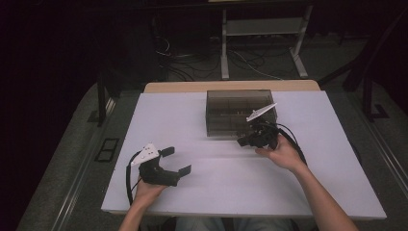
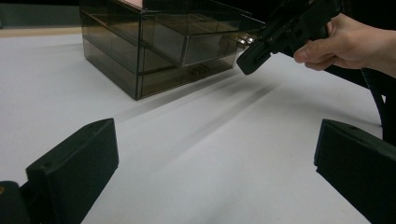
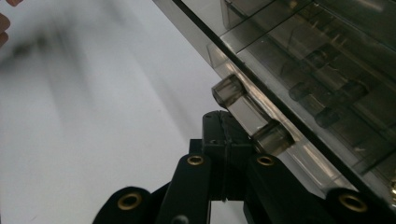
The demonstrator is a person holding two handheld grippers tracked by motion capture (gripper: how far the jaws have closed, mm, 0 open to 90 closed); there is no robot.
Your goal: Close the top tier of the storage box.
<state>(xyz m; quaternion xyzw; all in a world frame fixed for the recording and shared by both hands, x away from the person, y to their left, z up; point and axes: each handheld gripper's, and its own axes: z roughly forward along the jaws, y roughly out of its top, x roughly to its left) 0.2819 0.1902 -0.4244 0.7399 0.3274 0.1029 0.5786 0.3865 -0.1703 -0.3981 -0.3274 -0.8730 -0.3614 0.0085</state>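
Black left gripper (image 2: 215,177) sits low on the white table (image 1: 231,187), jaws spread wide with nothing between them.
Farther back, the right gripper (image 3: 224,135) has its jaws pressed together, tips right at the clear handle (image 3: 252,116) on a drawer of the smoky plastic drawer box (image 1: 238,113); I cannot tell if they touch it.

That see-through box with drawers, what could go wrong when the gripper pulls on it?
The right gripper has its jaws shut beside the drawer handle, not around it, so it might slip off. The smoky box sits loose on the white table, and the left gripper hangs open away from it, so the whole box could slide instead of the drawer opening.
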